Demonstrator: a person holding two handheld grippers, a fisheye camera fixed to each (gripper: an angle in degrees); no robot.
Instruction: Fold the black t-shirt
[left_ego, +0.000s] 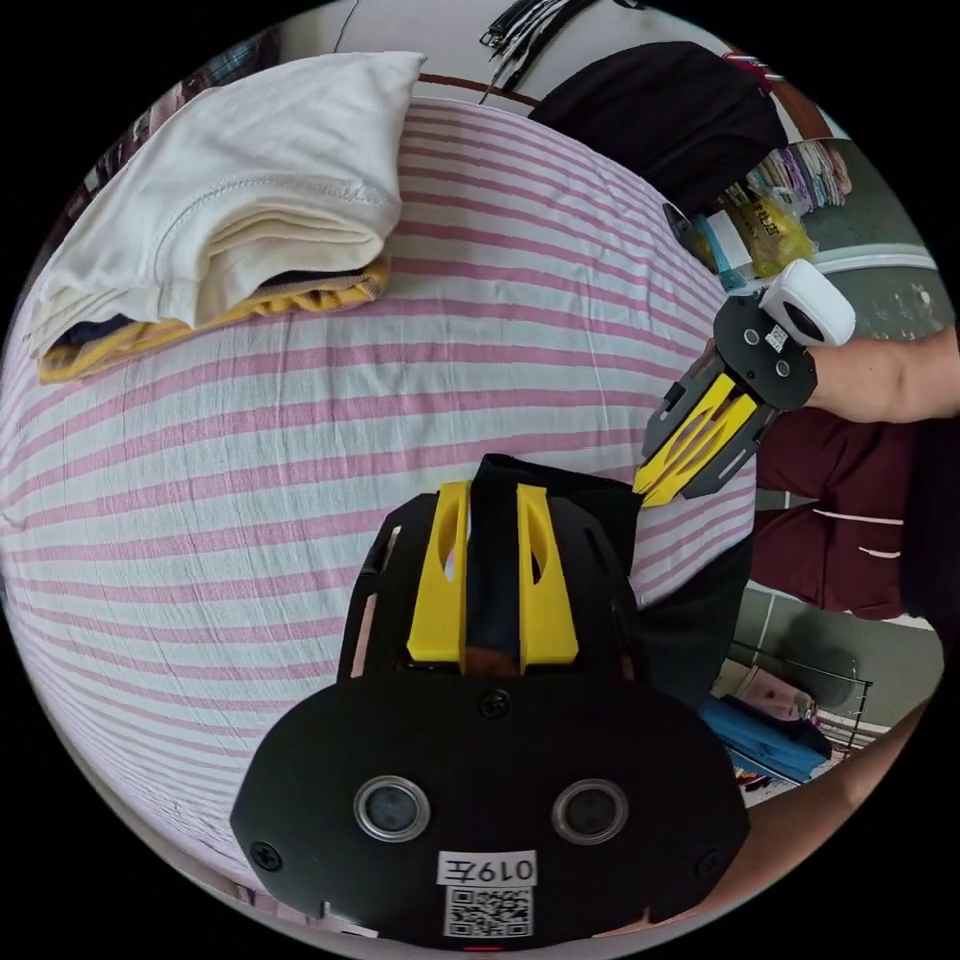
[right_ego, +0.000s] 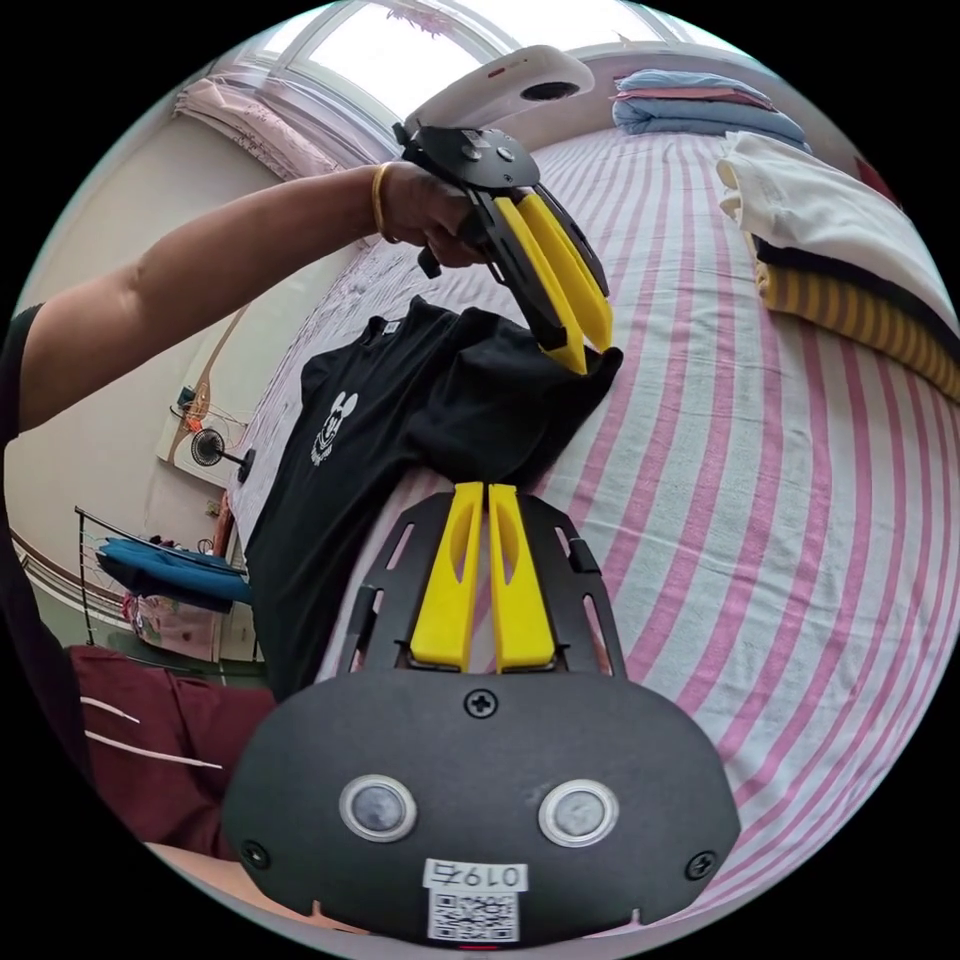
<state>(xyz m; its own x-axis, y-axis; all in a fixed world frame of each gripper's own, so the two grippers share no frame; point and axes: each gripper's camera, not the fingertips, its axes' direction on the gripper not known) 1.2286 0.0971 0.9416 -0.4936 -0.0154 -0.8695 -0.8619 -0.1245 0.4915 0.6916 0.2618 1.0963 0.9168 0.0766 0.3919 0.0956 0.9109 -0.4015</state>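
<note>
The black t-shirt (right_ego: 400, 420), with a white print on its chest, lies on the pink-and-white striped bed (right_ego: 760, 520) and hangs over the bed's near edge. In the left gripper view my left gripper (left_ego: 495, 490) is shut on a bunched fold of the shirt (left_ego: 495, 570), which runs up between the yellow jaws. The right gripper view has that left gripper (right_ego: 590, 355) lifting a corner of the shirt just above the sheet. My right gripper (right_ego: 487, 490) has its jaws together at the shirt's near edge; the left gripper view places it (left_ego: 648, 488) pinching the cloth beside my left gripper.
A stack of folded clothes (left_ego: 220, 200), white over yellow stripes, sits further up the bed (right_ego: 830, 230). Folded blue blankets (right_ego: 700, 100) lie at the far end. A dark bag (left_ego: 660, 110) stands beside the bed. A rack holding a blue item (right_ego: 170, 575) stands below the bed's edge.
</note>
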